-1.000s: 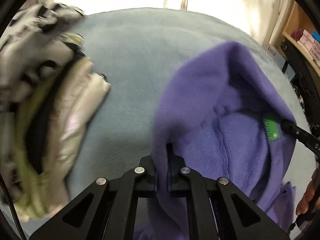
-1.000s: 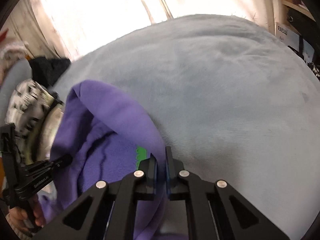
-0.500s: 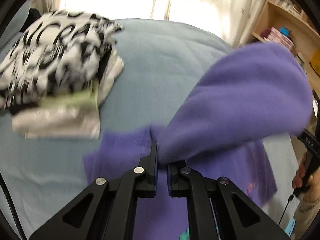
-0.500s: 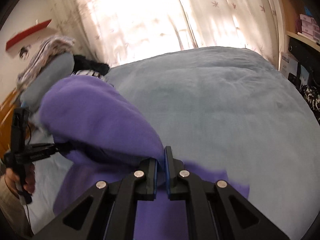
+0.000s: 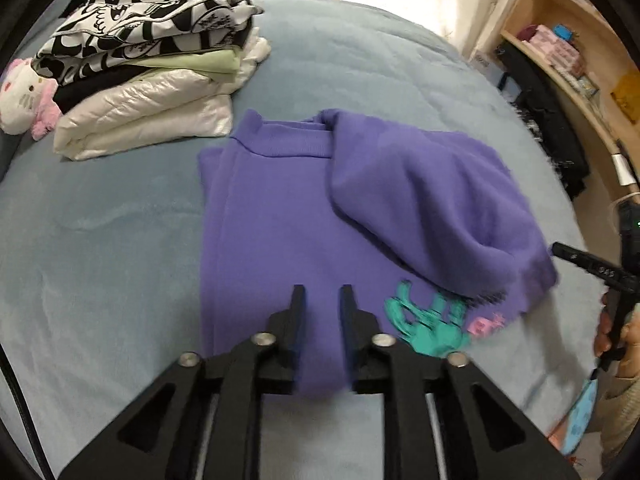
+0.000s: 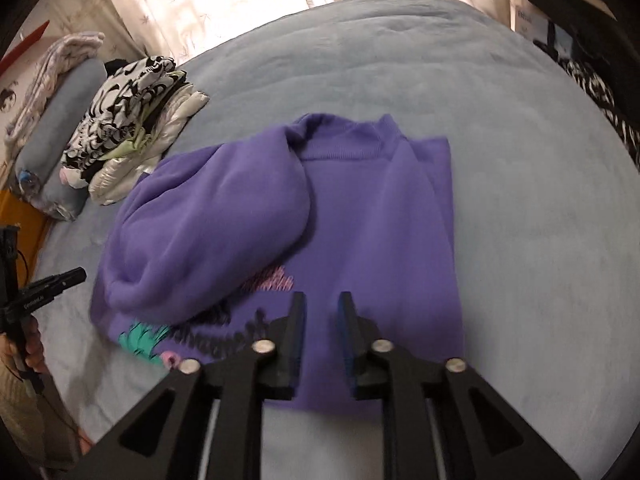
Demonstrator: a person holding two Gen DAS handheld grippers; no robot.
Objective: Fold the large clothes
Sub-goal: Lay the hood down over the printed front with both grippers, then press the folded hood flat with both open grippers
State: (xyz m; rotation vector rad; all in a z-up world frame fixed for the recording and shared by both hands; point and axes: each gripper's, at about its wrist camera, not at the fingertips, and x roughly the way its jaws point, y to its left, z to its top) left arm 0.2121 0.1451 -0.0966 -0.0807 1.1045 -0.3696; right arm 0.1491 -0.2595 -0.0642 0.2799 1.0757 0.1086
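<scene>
The purple sweatshirt [image 5: 280,216] lies on the light blue bedspread [image 5: 104,240], collar toward the far side, its printed front facing up. The garment's left side is turned under in a straight lengthwise edge. On its other side a bulky mass of the same purple fabric [image 6: 208,216], apparently a sleeve or the doubled body, sits heaped across the chest and partly covers the teal and pink print [image 5: 432,320].

The left gripper [image 5: 322,296] is above the near hem, its fingers spread with nothing between them. The right gripper [image 6: 322,302] is likewise parted and empty over the hem, seen from its own camera; in the left view its tip appears just beside the right edge of the sweatshirt.

A stack of folded clothes [image 5: 152,64] stands beyond the sweatshirt's far left corner, close to it; contact cannot be determined. A plush toy [image 5: 24,96] lies beside that stack.

Assessment: the garment has been laid down and the fold is partly made; the step in hand appears to be release and re-positioning. The heaped portion is not flat. The next move likely calls for gripping its edge, drawing it smooth along the body, then closing on the hem corners to fold toward the collar. Thick fleece is liable to spring back, so a firm pinch is advisable.
</scene>
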